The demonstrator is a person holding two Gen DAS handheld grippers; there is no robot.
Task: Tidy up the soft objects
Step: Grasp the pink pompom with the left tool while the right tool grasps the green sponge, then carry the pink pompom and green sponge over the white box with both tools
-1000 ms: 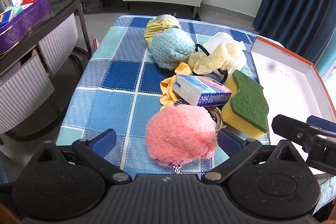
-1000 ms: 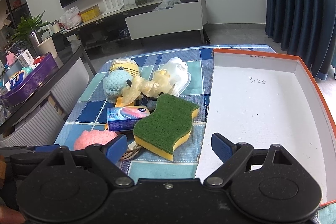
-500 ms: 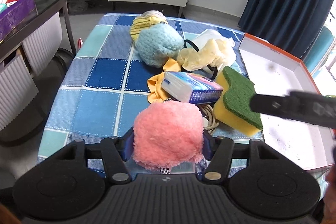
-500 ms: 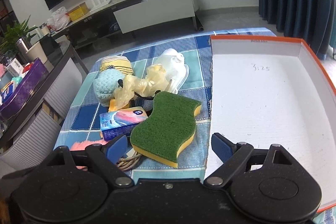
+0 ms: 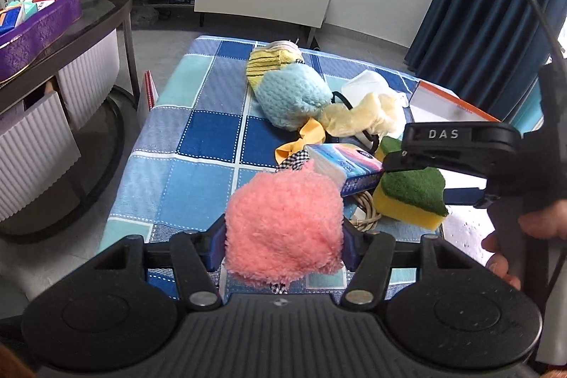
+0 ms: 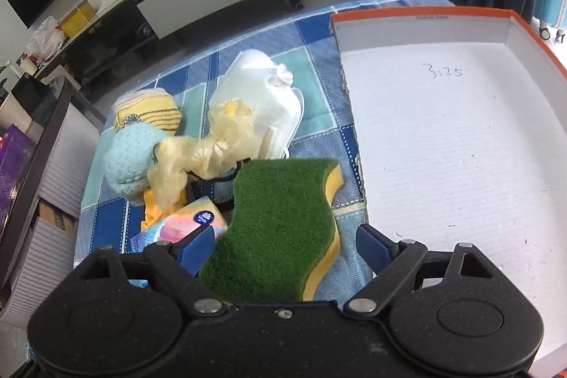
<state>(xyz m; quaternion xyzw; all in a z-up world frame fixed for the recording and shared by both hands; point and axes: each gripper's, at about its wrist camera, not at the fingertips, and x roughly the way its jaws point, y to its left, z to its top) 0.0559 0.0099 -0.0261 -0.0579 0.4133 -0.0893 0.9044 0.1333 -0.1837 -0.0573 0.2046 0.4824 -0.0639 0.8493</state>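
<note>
Checked blue cloth covers the counter (image 5: 198, 137), with a white wall, a low cabinet and dark blue curtains behind it. At the bottom middle of the left wrist view, the left hand-held gripper (image 5: 283, 241) pinches a fluffy pink pompom (image 5: 283, 229), both blue pads sunk into its sides. Just above it lie a tissue pack (image 5: 347, 165), a blue knitted toy (image 5: 290, 98) and a pale yellow glove (image 5: 365, 117). In the right wrist view, the right hand-held gripper (image 6: 283, 245) stands spread over a green-and-yellow sponge (image 6: 280, 218) at lower centre; its left pad sits against the sponge's edge, the right pad clear of it. An orange-rimmed white box (image 6: 418, 34) fills the right half of that frame, touching the sponge's side of the cloth.
</note>
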